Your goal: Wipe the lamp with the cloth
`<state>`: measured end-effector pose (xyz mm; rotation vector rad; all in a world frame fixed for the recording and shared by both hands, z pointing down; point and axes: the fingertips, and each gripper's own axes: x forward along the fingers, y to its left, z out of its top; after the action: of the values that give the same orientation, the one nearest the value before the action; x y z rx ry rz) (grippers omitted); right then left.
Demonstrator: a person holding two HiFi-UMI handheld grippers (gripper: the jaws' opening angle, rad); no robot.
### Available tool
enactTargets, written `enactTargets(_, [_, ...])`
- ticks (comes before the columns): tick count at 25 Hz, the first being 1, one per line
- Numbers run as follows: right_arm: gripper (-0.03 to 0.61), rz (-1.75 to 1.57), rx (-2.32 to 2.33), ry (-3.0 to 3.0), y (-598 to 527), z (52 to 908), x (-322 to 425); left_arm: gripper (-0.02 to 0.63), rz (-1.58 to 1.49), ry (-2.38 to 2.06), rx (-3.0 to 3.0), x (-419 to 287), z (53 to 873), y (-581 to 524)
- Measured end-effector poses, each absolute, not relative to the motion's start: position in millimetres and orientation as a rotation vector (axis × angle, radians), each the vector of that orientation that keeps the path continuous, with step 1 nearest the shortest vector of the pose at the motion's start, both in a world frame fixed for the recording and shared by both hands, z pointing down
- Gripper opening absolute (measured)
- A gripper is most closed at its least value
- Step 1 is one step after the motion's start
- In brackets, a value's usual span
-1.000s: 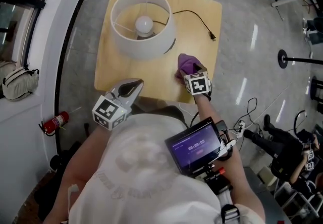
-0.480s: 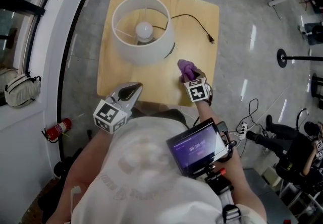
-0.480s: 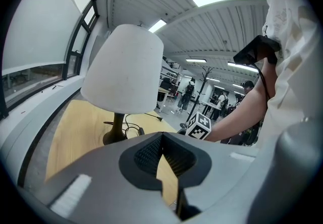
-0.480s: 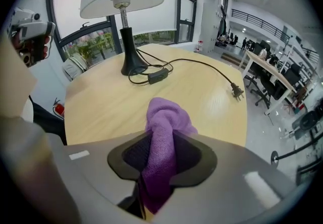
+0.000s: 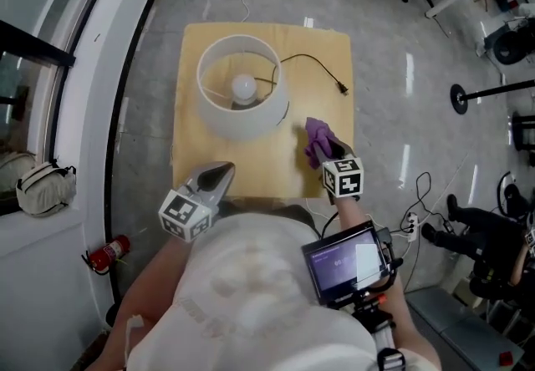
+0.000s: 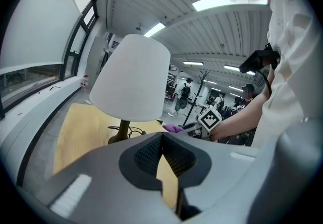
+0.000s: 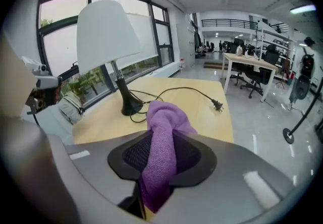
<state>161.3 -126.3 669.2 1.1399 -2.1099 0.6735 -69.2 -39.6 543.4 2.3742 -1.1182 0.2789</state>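
Note:
A white-shaded lamp (image 5: 242,98) stands on the back left of a small wooden table (image 5: 201,160), its bulb visible from above. My right gripper (image 5: 324,150) is to the lamp's right, shut on a bunched purple cloth (image 5: 318,139). Its jaws have just been closing with the cloth between them. In the right gripper view the cloth (image 7: 165,117) fills the gap between the pads (image 7: 136,155) and the lamp (image 7: 106,34) stands ahead at left. My left gripper (image 5: 221,171) hovers at the table's near edge, shut on nothing, with the lamp (image 6: 130,79) ahead of it.
The lamp's black cord and plug (image 5: 341,88) lie on the table's back right. A red fire extinguisher (image 5: 109,254) and a bag (image 5: 46,185) sit on the floor at left. A screen (image 5: 347,265) hangs at the person's chest. Office chairs stand at top right.
The right gripper has closed on the purple cloth and lifted it off the table. The left gripper has shifted slightly.

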Motion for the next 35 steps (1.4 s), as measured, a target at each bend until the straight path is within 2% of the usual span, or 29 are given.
enactTargets(8, [0.123, 0.775, 1.349, -2.378, -131, 581, 139, 0.000, 0.239, -1.006, 2.512, -82, 512, -52])
enactTargets(16, [0.124, 0.680, 1.422, -2.672, -139, 473, 105, 0.000, 0.148, -0.916, 2.609, -90, 471, -56])
enactTargets(20, [0.124, 0.624, 1.399, -2.749, -144, 442, 82, 0.000, 0.118, -0.902, 2.624, -96, 458, -59])
enactTargets(28, [0.126, 0.524, 1.448, -2.876, -145, 387, 86, 0.000, 0.032, -0.885, 2.731, -76, 423, -66])
enactTargets(35, [0.132, 0.557, 1.350, -2.964, -166, 377, 68, 0.000, 0.042, -0.955, 2.719, -80, 416, -73])
